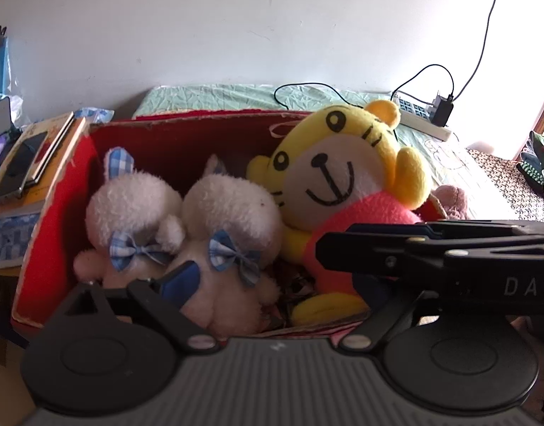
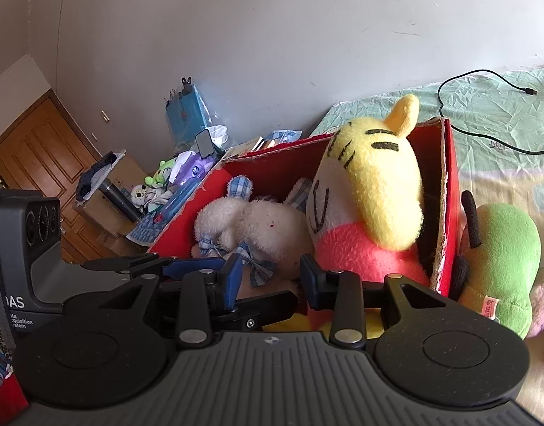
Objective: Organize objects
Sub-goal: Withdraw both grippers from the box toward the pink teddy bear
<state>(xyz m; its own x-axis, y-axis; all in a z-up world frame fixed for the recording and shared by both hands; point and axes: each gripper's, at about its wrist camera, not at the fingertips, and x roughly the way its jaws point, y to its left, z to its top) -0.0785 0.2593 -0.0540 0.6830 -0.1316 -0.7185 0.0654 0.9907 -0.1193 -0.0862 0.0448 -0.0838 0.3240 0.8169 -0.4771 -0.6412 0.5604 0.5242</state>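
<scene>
**Soft toys packed in the red box on the bed**

The pale green crinkled bed sheet (image 1: 215, 94) carries a red cardboard box (image 1: 55, 213), which stands near the bed's side edge by the cluttered shelf. Inside it, a yellow plush tiger in a pink shirt (image 1: 343, 177) leans against the wall farther from that edge, beside two white fluffy plush rabbits with blue checked bows (image 1: 186, 220). A green plush toy (image 2: 502, 255) lies outside, touching that box wall. The right tool (image 2: 272, 277) hangs open over the box's near rim, empty. The left tool (image 1: 268, 284) is spread wide, holding nothing.
</scene>
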